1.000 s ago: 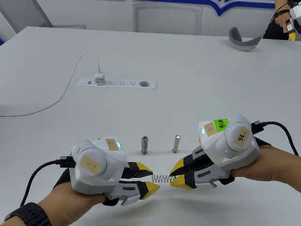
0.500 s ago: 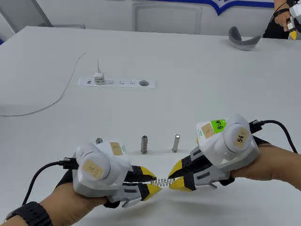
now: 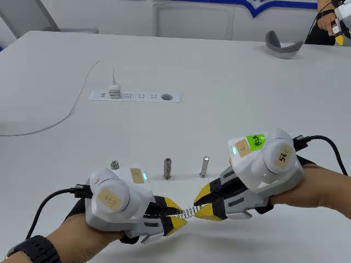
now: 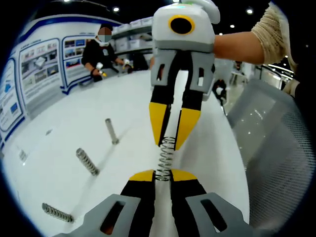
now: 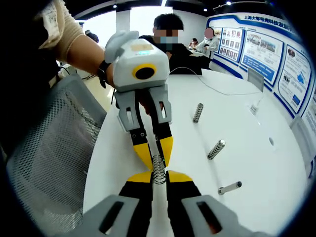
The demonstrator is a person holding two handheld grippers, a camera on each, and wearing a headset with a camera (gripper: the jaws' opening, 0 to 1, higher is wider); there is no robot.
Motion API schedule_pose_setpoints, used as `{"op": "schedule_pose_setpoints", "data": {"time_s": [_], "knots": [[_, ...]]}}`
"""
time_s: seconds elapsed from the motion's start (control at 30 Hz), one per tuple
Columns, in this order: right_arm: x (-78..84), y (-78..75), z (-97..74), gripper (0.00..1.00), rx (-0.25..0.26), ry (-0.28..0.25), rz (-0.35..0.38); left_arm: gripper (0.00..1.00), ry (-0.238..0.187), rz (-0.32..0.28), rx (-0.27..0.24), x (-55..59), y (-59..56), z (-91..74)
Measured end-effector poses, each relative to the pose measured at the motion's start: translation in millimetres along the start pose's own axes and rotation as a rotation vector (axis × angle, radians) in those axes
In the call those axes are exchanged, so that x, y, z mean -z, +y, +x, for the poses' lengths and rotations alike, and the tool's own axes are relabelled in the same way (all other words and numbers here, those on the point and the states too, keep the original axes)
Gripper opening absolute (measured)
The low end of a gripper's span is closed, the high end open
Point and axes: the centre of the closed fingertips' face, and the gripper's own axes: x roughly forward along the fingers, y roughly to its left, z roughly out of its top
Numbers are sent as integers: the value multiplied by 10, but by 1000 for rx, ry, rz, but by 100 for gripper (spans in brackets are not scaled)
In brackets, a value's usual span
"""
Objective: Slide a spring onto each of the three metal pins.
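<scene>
A loose spring (image 3: pixel 187 211) is stretched between my two grippers, just above the white table (image 3: pixel 230 93). My left gripper (image 3: pixel 179 217) is shut on its left end and my right gripper (image 3: pixel 202 206) is shut on its right end. In the left gripper view my own jaws (image 4: pixel 163 176) pinch the spring (image 4: pixel 166 157) while the right gripper (image 4: pixel 171 140) meets it from above. The right gripper view has the spring (image 5: pixel 158 169) in its jaws (image 5: pixel 158 177). Behind the grippers stand three pins: the left pin (image 3: pixel 115 164) and the middle pin (image 3: pixel 168 169) each wear a spring, and the right pin (image 3: pixel 204 166) is bare.
A white power strip (image 3: pixel 143 97) with a plug (image 3: pixel 114 90) and a cable (image 3: pixel 71 112) lies further back. A grey curved object (image 3: pixel 282 48) rests at the far right. Another person's hand (image 3: pixel 329 21) holds a gripper at the top right corner.
My left gripper has drawn back toward me, uncovering the left pin with its spring. The right gripper has edged left and the held spring now tilts up to the right.
</scene>
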Motion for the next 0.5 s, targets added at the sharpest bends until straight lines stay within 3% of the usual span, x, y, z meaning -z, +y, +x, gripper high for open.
{"op": "schedule_pose_setpoints", "data": {"time_s": [0.5], "knots": [[-295,22,-2,11,12,-61,-37,10,-12,-7,11,-46,-45,5]]}}
